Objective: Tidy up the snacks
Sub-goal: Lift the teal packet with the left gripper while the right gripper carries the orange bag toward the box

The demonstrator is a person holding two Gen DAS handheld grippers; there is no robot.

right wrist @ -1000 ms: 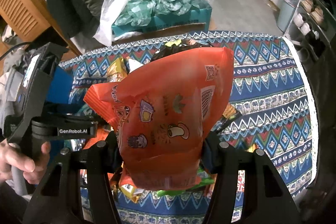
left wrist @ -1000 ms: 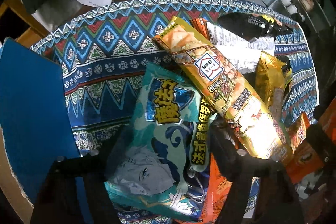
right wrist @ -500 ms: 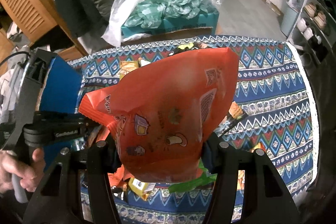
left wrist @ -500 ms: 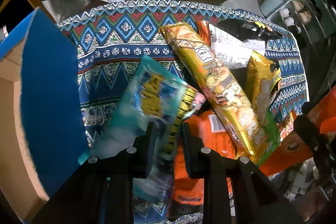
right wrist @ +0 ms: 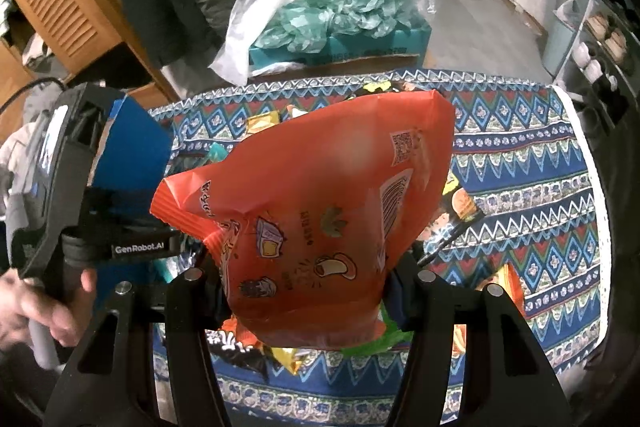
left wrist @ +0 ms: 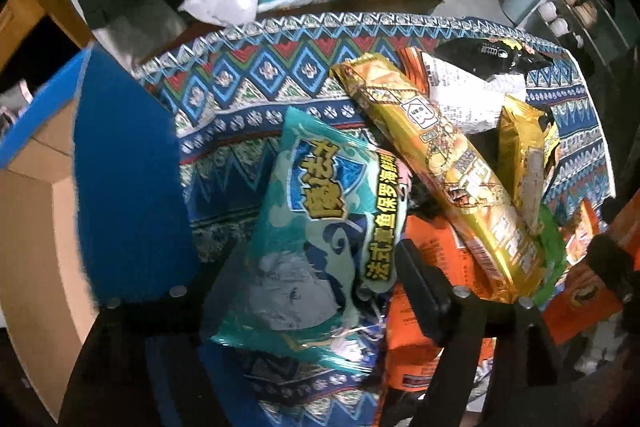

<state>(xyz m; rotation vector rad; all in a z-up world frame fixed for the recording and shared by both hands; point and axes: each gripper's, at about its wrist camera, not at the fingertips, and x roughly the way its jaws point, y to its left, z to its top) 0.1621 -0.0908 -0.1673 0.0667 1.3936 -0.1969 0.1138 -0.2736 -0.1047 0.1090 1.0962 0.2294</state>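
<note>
A teal snack bag [left wrist: 320, 227] lies on the patterned tablecloth [left wrist: 248, 83], between the fingers of my left gripper [left wrist: 298, 267]. Its jaws are opening and stand wide, and the pads do not press the bag. To the right is a pile: a long yellow pack [left wrist: 440, 163], an orange pack [left wrist: 424, 291], a gold pack [left wrist: 524, 147] and a black pack [left wrist: 488, 57]. My right gripper [right wrist: 306, 279] is shut on a big orange bag [right wrist: 320, 195], which it holds above the table.
An open blue cardboard box [left wrist: 120, 167] stands at the table's left edge, close to my left gripper. A hand [right wrist: 36, 307] grips the left tool's handle. Beyond the table are a teal box full of plastic bags [right wrist: 340, 27] and a shelf [right wrist: 600, 35] at the right.
The left jaws went narrow half a second ago and now stand wide around the teal bag. The blue box takes up more of the left view. The right gripper still holds the orange bag.
</note>
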